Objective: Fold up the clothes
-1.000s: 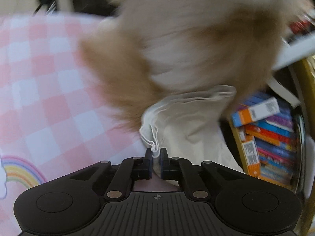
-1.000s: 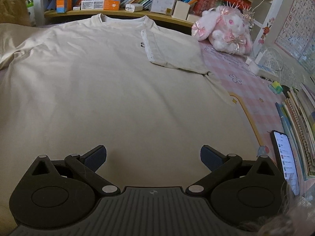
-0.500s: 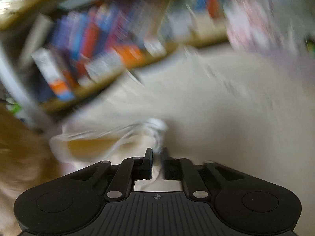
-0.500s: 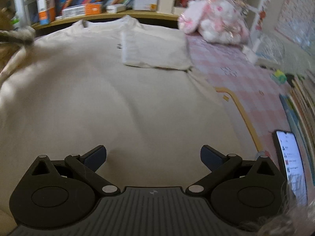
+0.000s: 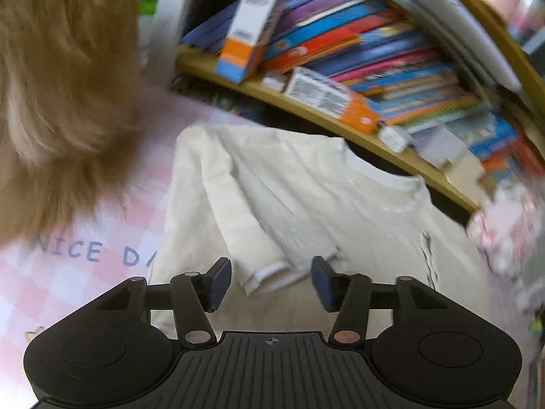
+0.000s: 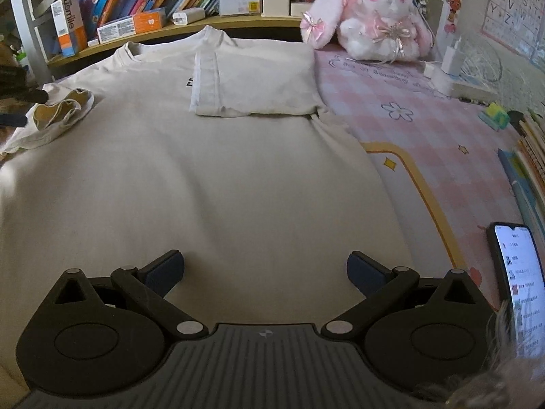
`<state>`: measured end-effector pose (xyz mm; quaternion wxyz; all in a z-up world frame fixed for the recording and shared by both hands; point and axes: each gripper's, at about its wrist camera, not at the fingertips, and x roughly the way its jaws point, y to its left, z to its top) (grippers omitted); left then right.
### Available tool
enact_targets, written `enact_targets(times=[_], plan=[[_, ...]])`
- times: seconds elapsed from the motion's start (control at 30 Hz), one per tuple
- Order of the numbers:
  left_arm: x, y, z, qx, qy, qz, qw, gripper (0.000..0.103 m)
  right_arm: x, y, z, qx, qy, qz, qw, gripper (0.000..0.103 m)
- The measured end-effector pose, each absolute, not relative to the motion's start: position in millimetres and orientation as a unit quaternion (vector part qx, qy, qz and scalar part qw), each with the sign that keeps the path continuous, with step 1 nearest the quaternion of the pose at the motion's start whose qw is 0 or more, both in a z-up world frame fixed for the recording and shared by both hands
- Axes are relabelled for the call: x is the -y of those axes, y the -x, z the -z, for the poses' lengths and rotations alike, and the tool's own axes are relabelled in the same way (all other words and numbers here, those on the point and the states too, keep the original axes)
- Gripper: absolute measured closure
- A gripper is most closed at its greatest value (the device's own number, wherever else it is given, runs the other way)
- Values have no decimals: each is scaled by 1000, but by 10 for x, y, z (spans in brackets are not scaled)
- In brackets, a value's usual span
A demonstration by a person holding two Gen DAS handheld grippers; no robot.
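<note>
A cream T-shirt [image 6: 204,177] lies flat on the pink checked mat [image 6: 425,129], collar toward the bookshelf. Its right sleeve [image 6: 255,81] is folded in over the chest. Its left sleeve [image 6: 58,112] lies folded in over the shirt, cuff bunched; it also shows in the left wrist view [image 5: 259,238]. My left gripper [image 5: 270,279] is open, the sleeve cuff just ahead between its fingers, not gripped. My right gripper [image 6: 265,269] is open wide and empty over the shirt's lower part.
A low wooden shelf of books and boxes [image 6: 170,24] runs along the far edge. A pink plush rabbit [image 6: 371,24] sits at back right. A lit phone [image 6: 517,279] and books lie at right. A furry tan thing [image 5: 58,95] is at left.
My left gripper carried the left sleeve inward over the shirt, then opened and let it go. The right gripper stayed open and shifted only slightly.
</note>
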<state>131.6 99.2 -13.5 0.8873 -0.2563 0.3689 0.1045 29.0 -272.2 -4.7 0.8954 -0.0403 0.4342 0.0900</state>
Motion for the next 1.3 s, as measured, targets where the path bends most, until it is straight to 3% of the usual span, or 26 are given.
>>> enact_targets(times=[0.03, 0.17, 0.2, 0.27, 0.3, 0.33, 0.47, 0.63, 0.8, 0.87, 0.93, 0.97, 1.0, 1.17, 1.3], plan=[[-1014, -1424, 135, -372, 260, -106, 885, 99, 2728, -292, 49, -433, 41, -91, 896, 0], [-959, -1934, -153, -340, 233, -71, 908, 99, 2748, -276, 51, -432, 40, -91, 896, 0], [-914, -2083, -261, -332, 218, -43, 917, 95, 2749, -270, 51, -432, 40, -90, 896, 0], [-839, -2312, -430, -323, 188, 4, 928, 73, 2742, -270, 50, -433, 40, -88, 896, 0], [-827, -2346, -498, -316, 176, 7, 932, 46, 2739, -270, 49, -434, 40, -88, 896, 0], [-838, -2301, -546, -303, 170, 6, 938, 28, 2736, -269, 48, -434, 40, -87, 896, 0], [-1073, -1918, -577, -260, 169, -11, 951, 28, 2753, -245, 52, -433, 38, -86, 896, 0], [-1600, -1681, -279, -316, 154, -125, 928, 41, 2766, -220, 60, -428, 37, -84, 899, 0], [-1805, -1815, -76, -341, 177, -134, 913, 46, 2756, -190, 63, -426, 38, -82, 900, 0], [-1821, -1961, 39, -363, 196, -122, 903, 61, 2751, -179, 57, -428, 38, -81, 900, 0], [-1813, -2075, 132, -375, 202, -123, 896, 68, 2747, -170, 52, -430, 38, -77, 899, 0], [-1808, -2110, 139, -375, 203, -123, 896, 90, 2745, -163, 50, -431, 37, -75, 898, 0], [-1820, -2130, 149, -379, 207, -120, 894, 102, 2741, -154, 48, -432, 37, -73, 898, 0], [-1711, -2248, 97, -365, 92, -131, 917, 103, 2730, -108, 49, -434, 36, -64, 898, 0], [-1721, -2253, 215, -383, 85, -124, 912, 101, 2727, -91, 52, -435, 36, -62, 898, 0]])
